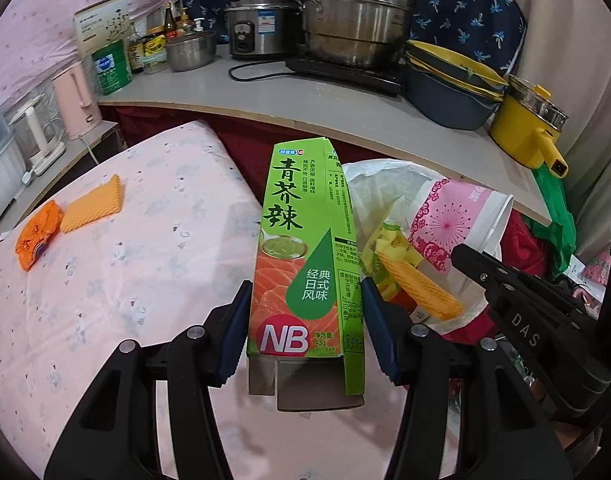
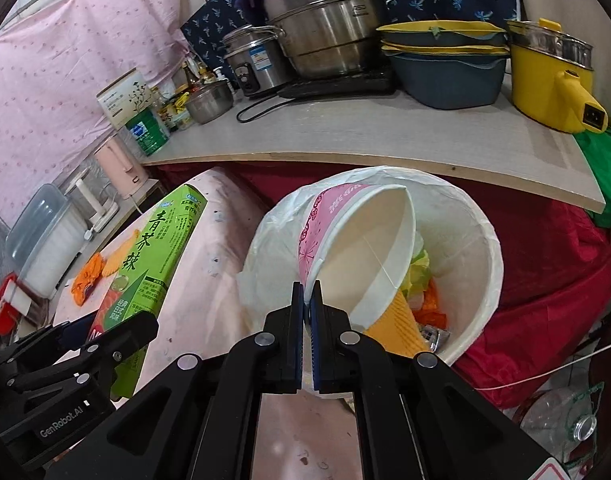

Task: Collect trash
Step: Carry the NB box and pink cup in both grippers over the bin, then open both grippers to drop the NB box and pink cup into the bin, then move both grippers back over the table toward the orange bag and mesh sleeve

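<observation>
The left gripper [image 1: 305, 312] pinches a green box [image 1: 305, 264] between its two blue pads, one on each side near the box's open bottom end. The box stands up tall over the pink cloth [image 1: 105, 300] that covers the surface. The right gripper [image 2: 307, 320] has its jaws pressed almost together on the rim of a pink and white paper cup [image 2: 357, 248]. The cup is squashed flat and tips over the white trash bin [image 2: 481, 264], which has a thin plastic bag as a liner. The bin sits just past the right edge of the pink surface. Inside the bin lie a ridged yellow sleeve [image 2: 401, 320] and some yellow and orange wrappers. Near the far left corner of the pink cloth lie a crumpled orange wrapper [image 1: 39, 240] and a ridged yellow pad [image 1: 95, 204], touching each other. Behind, a gray shelf [image 1: 265, 96] holds pots and bottles.
</observation>
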`<state>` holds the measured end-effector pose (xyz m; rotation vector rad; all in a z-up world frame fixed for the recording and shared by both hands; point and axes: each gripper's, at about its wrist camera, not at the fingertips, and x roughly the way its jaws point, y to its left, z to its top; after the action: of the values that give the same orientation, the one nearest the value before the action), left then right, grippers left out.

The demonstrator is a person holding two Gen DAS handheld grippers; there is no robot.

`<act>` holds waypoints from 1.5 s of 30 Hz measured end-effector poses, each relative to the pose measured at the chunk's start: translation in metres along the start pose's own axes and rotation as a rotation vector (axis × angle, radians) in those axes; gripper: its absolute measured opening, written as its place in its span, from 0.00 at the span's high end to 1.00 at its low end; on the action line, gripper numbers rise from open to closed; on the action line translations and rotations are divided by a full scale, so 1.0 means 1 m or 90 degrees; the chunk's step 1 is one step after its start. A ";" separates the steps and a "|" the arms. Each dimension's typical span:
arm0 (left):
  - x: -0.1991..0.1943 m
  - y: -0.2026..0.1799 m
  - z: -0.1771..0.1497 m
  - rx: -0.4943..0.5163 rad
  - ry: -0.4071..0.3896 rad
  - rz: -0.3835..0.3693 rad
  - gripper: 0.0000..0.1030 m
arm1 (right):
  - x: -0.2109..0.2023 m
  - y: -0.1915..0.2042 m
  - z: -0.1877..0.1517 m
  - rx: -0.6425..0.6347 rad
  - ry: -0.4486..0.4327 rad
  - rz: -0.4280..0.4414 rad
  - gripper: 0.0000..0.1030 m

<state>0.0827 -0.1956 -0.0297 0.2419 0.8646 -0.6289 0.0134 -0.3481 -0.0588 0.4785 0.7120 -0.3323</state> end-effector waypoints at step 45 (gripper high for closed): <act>0.004 0.092 0.005 -0.113 -0.009 0.029 0.44 | 0.015 0.053 0.016 -0.044 -0.009 0.012 0.71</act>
<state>0.1435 -0.1261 -0.0339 0.0956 0.8931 -0.5075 0.0564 -0.3136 -0.0426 0.4167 0.7017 -0.2916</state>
